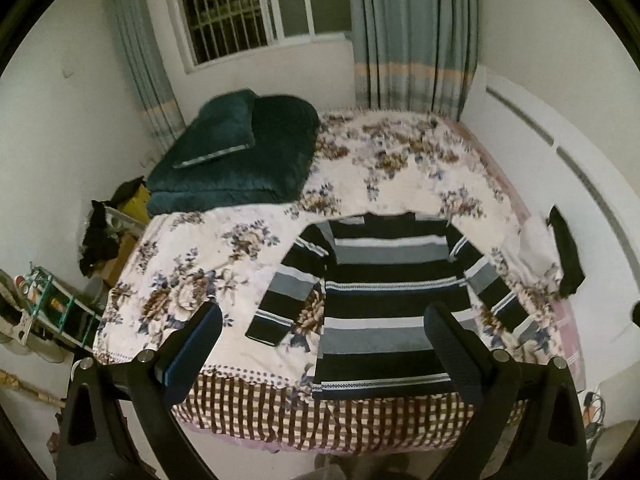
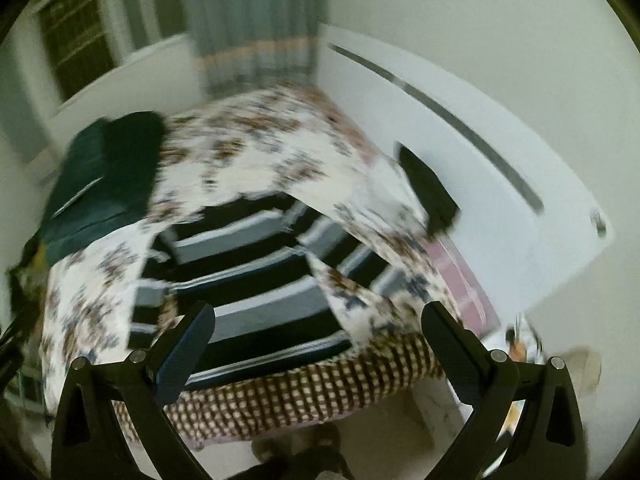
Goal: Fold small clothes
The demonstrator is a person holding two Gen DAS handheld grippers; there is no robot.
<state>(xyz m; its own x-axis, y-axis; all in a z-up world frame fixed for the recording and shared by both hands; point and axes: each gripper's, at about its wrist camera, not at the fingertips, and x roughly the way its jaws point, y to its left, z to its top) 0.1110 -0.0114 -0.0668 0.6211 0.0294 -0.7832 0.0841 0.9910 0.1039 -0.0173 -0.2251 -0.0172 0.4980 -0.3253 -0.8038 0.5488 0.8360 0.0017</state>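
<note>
Striped sweater (image 1: 384, 300) spread flat and face up on the bed (image 1: 224, 248), hem at the near edge, collar toward the far side, both sleeves angled out and down to left and right. Nothing folded yet, so judged to be the very start: approach before the first grasp. Left gripper (image 1: 324, 340) held above the near edge of the bed, fingers (image 1: 200, 344) spread wide with nothing between them, aimed at the lower body and left sleeve. Right gripper (image 2: 320, 344) likewise clear of the cloth, fingers (image 2: 452, 352) spread and empty; that view heavily blurred, so fine detail there cannot be told. Next move probably calls for lowering onto a sleeve cuff or shoulder edge, pinching a single layer, and carrying it across the body without dragging the floral bedsheet (image 1: 400, 160) along. Soft knit, likely to sag and bunch if lifted from one point only. Elsewhere on the bed: a folded dark green blanket (image 1: 240, 160) at the far left, a dark garment (image 1: 566, 252) near the right edge by the white headboard (image 1: 560, 148). Beyond, a barred window (image 1: 224, 8) and grey-blue curtains (image 1: 412, 32) on the far wall; a cluttered rack (image 1: 52, 304) on the left.
</note>
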